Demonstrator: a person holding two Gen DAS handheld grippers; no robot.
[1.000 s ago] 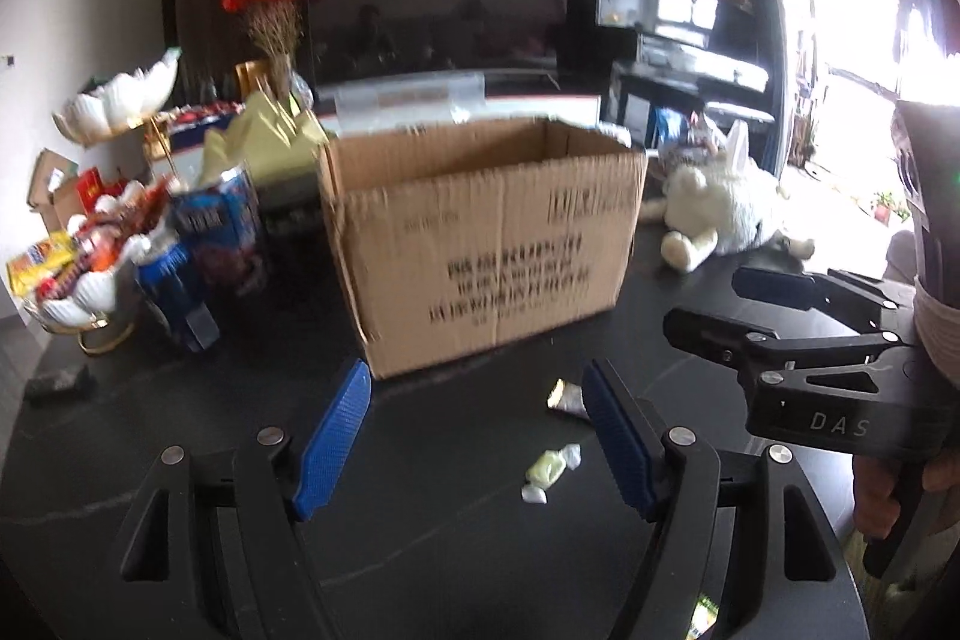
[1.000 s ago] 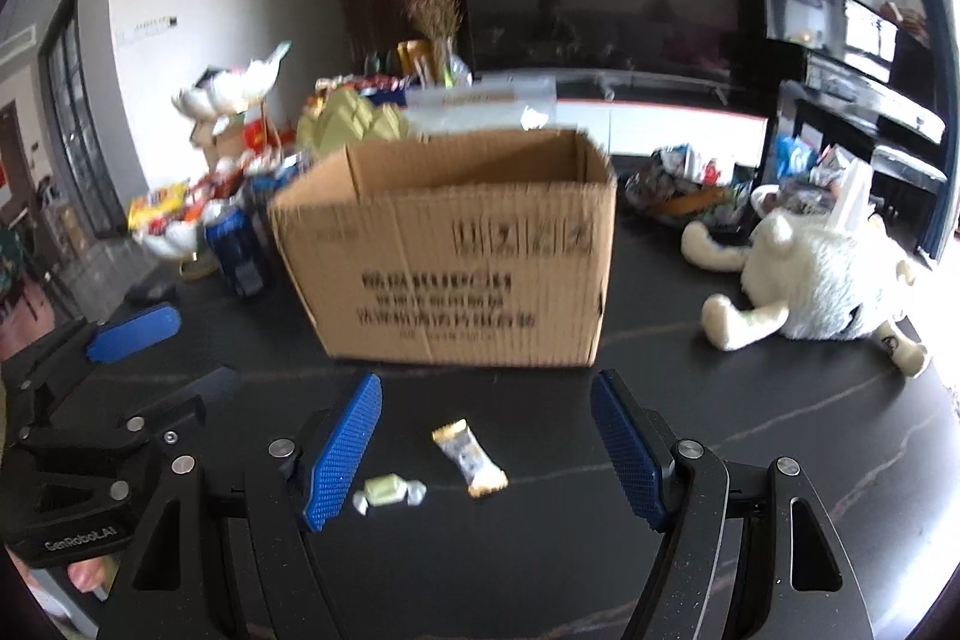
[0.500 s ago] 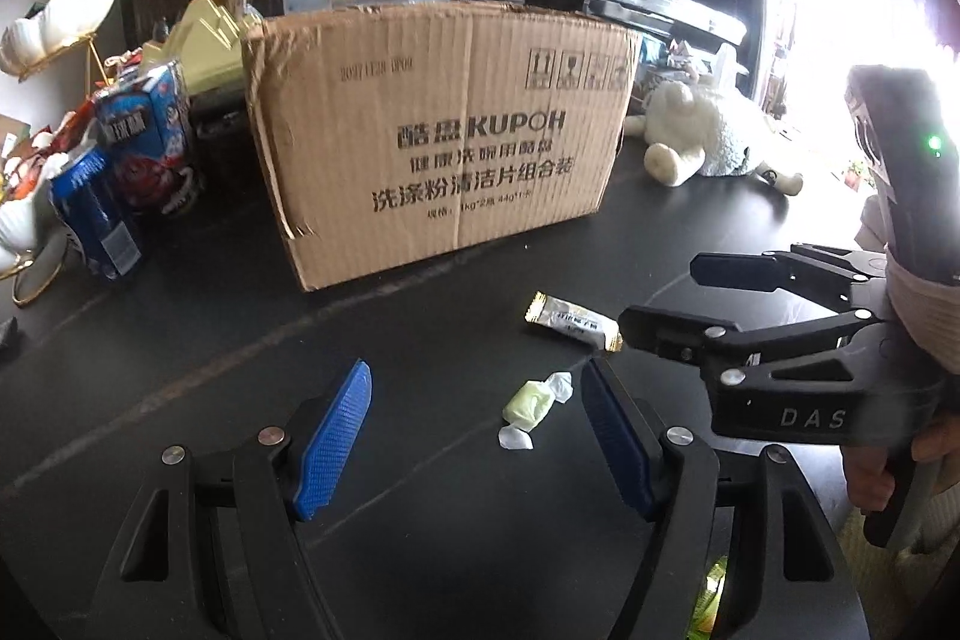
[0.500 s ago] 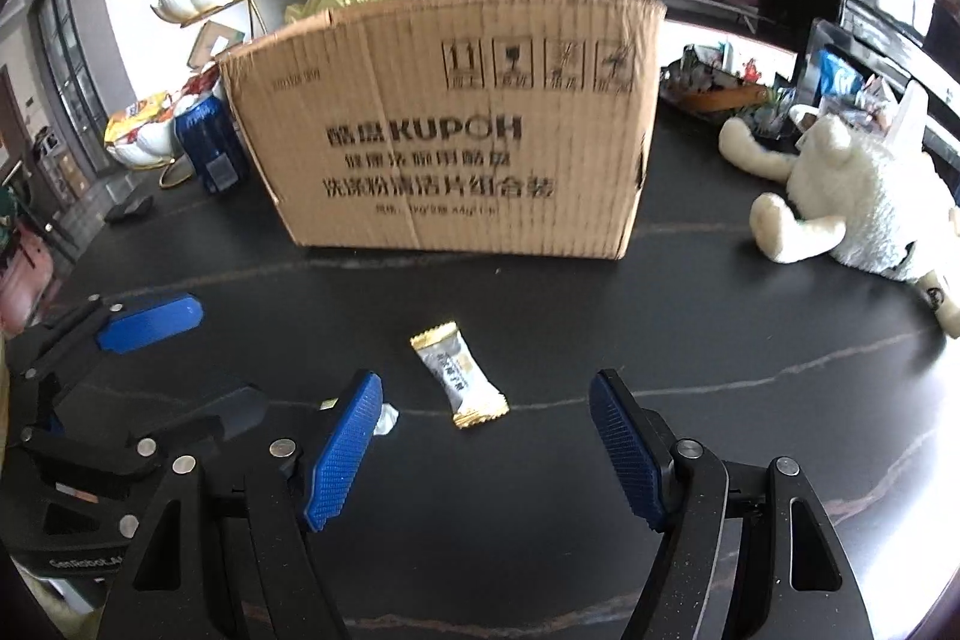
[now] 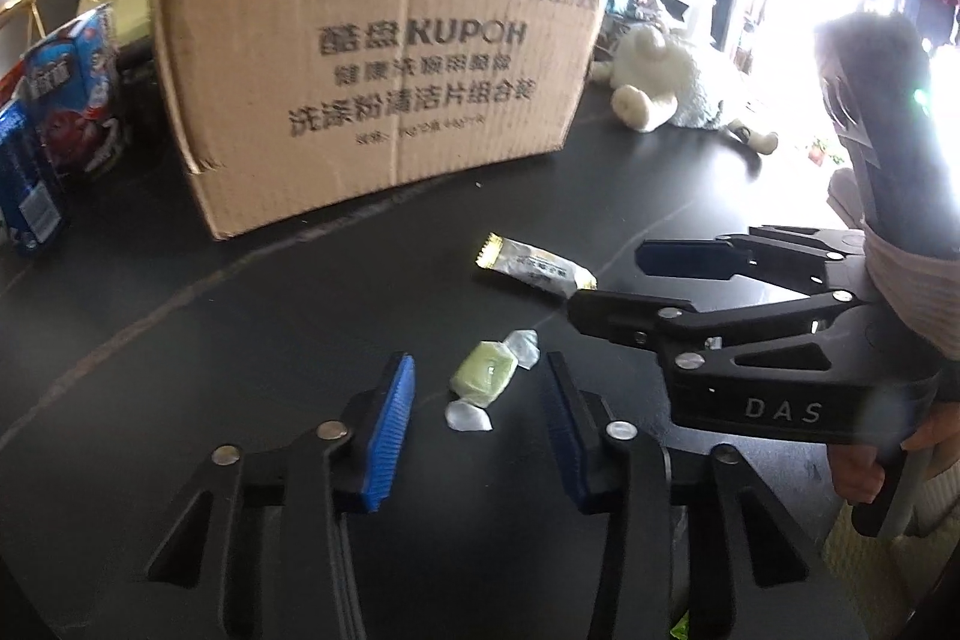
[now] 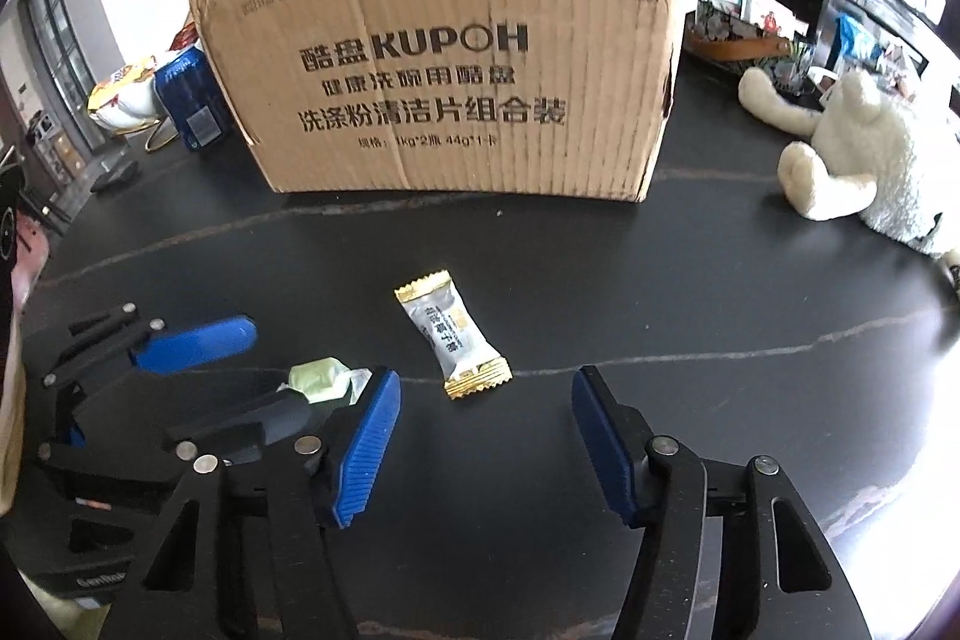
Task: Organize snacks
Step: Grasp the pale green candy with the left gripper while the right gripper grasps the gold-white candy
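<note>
- The box (image 6: 456, 58) top is cut off in both views, so its inside is hidden; only the printed front shows.
- Packs left of the box (image 5: 66, 100) are half out of frame and blurred.
- In the right wrist view the left tool (image 6: 264, 370) covers part of the green candy (image 6: 321, 379); only its top shows there.
- The left wrist view shows the green candy (image 5: 483, 376) whole, lying on the tabletop (image 5: 240, 340) between the left tool (image 5: 477, 415) pads, which are closing but stand clear of it.
- The right wrist view shows the silver candy (image 6: 453, 334) lying just ahead of the right tool (image 6: 486, 436); its jaws are closing, spread, nothing between the pads.
- In the left wrist view the right tool (image 5: 606, 289) hides one end of the silver candy (image 5: 534, 268).
- A plush toy (image 6: 864, 172) lies to the right, well apart.
- Bare tabletop lies between candies and box; the two tools sit close together.
</note>
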